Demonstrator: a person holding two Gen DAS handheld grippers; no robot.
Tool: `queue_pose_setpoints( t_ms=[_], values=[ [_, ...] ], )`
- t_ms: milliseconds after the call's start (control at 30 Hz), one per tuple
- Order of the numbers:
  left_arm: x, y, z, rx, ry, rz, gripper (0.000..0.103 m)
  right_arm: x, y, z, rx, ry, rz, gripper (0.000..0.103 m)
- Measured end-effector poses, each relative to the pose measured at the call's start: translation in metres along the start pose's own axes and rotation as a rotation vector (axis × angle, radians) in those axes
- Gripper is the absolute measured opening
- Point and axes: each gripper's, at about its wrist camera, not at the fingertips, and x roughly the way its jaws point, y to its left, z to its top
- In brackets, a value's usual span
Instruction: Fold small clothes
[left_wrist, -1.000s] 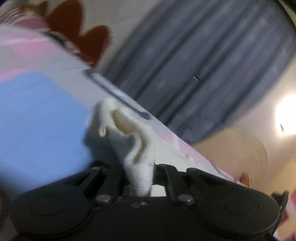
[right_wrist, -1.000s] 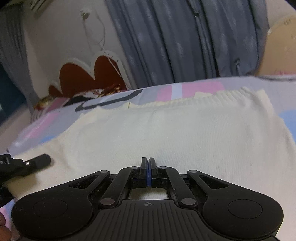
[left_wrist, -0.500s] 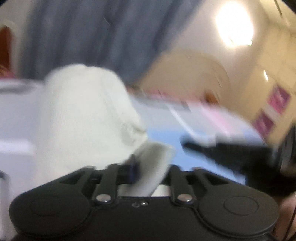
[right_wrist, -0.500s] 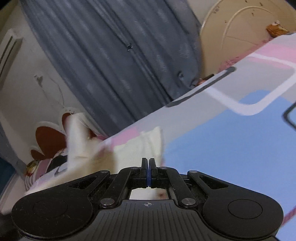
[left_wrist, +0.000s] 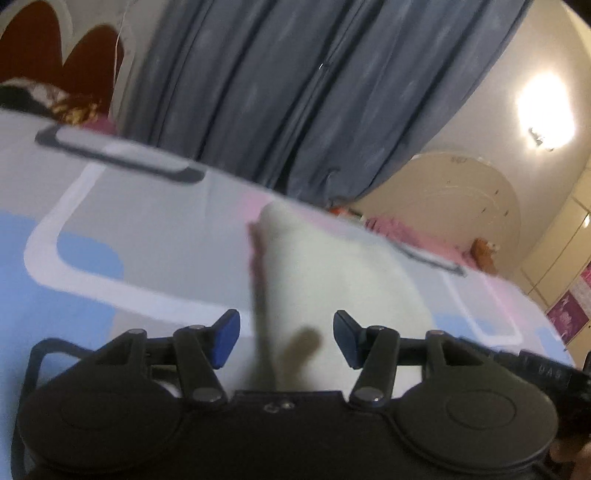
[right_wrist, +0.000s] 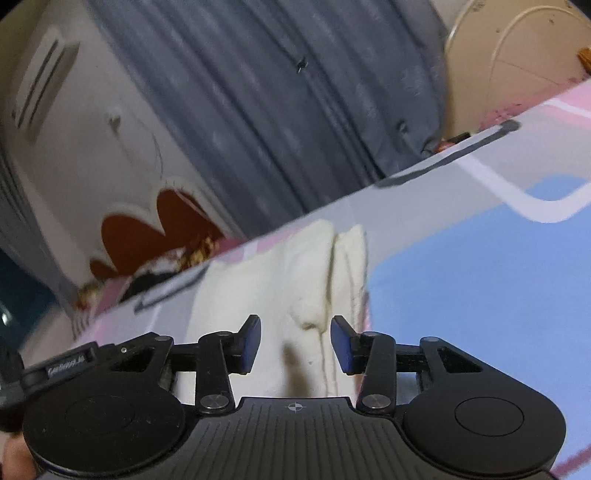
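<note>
A small cream knit garment (left_wrist: 332, 280) lies folded on the patterned bed sheet (left_wrist: 110, 229). In the left wrist view it is blurred and runs away from between the fingers. My left gripper (left_wrist: 286, 338) is open, its blue pads on either side of the cloth's near end. In the right wrist view the garment (right_wrist: 295, 280) lies in folded layers with a ridge down the middle. My right gripper (right_wrist: 295, 345) is open over its near edge, holding nothing.
The sheet (right_wrist: 480, 277) has blue, grey, pink and white shapes. Grey curtains (left_wrist: 314, 92) hang behind the bed. A red scalloped headboard (right_wrist: 155, 225) and pillows are at the far end. The other gripper's edge (left_wrist: 535, 369) shows at right.
Both grippers have opened and let go of the garment. It was carried over and now lies folded on the sheet.
</note>
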Motion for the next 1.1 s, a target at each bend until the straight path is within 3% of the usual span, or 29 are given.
queue_pose_setpoints(
  t_ms=[300,333,367,467,600,733,933,1000,1033,1067,1100],
  values=[
    [0.01,0.019,-0.004,0.002,0.038,0.009,0.055,0.043,0.0,0.006,-0.073,0.108,0.001,0.043],
    [0.012,0.017,-0.002,0.008,0.04,0.009,0.055,0.045,0.004,0.005,-0.101,0.115,-0.011,0.039],
    [0.015,0.017,0.0,0.013,0.039,0.01,0.054,0.046,0.007,0.004,-0.129,0.118,-0.025,0.018],
    [0.015,0.01,0.005,0.026,0.021,-0.003,0.052,0.038,0.022,0.001,-0.203,0.096,-0.045,0.012],
    [0.019,-0.005,0.009,0.084,0.035,-0.057,0.053,0.008,0.029,-0.002,-0.21,0.032,-0.035,0.012],
    [0.036,-0.014,0.004,0.123,0.09,-0.033,0.055,0.017,0.003,-0.012,-0.121,0.084,-0.09,0.012],
    [0.035,-0.013,0.005,0.137,0.1,-0.022,0.058,0.011,-0.006,-0.011,-0.085,0.086,-0.068,0.012],
    [0.019,-0.014,0.014,0.157,0.041,-0.025,0.058,-0.002,-0.004,-0.005,-0.077,0.021,-0.085,0.018],
    [0.009,-0.016,0.02,0.176,-0.028,-0.037,0.07,-0.012,0.0,-0.003,-0.106,-0.042,-0.12,0.024],
    [0.006,-0.019,0.026,0.189,-0.064,-0.053,0.074,-0.021,0.007,0.0,-0.155,-0.111,-0.152,0.027],
    [0.009,-0.022,0.032,0.2,-0.073,-0.069,0.071,-0.022,0.011,0.005,-0.183,-0.122,-0.161,0.026]
  ],
)
